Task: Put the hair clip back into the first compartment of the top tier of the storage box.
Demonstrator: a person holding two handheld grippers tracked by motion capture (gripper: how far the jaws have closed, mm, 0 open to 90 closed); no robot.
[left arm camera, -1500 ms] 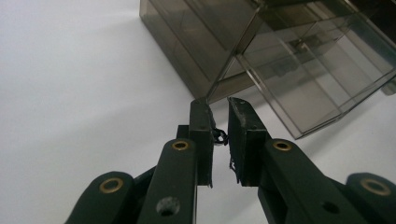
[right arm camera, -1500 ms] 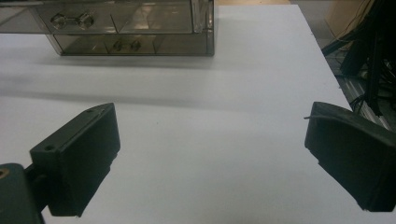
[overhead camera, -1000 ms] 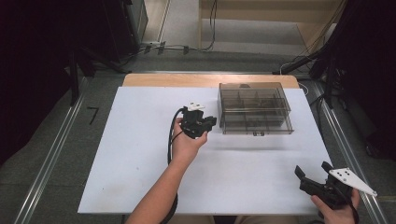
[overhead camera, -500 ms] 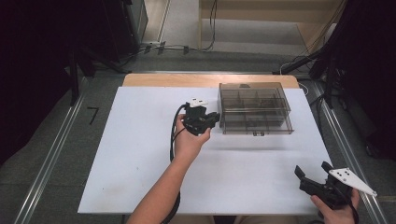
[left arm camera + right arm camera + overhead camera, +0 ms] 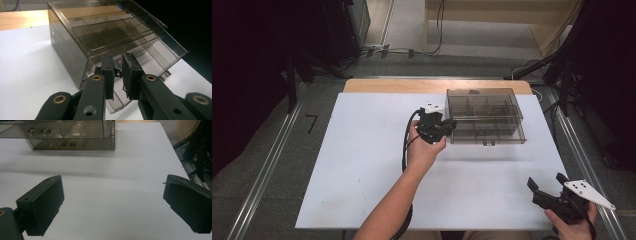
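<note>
Left jaws: standing nearly closed, a thin gap between the pads, gripping nothing I can make out (a frayed thread is hanging between them).
Left gripper (image 5: 118, 72): pressing toward the left end of the box (image 5: 484, 116), at the lower drawer's corner.
Change: over the last second it is creeping from the box's 9 o'clock side right up to it.
Meaning: likely lining up to pull or nudge a drawer; contact I cannot confirm.
Right jaws: standing wide apart, empty.
Right gripper (image 5: 548, 191): idling at the table's (image 5: 362, 165) 5 o'clock corner, well apart from the box.
Box: sitting toward 1 o'clock on the table.
</note>
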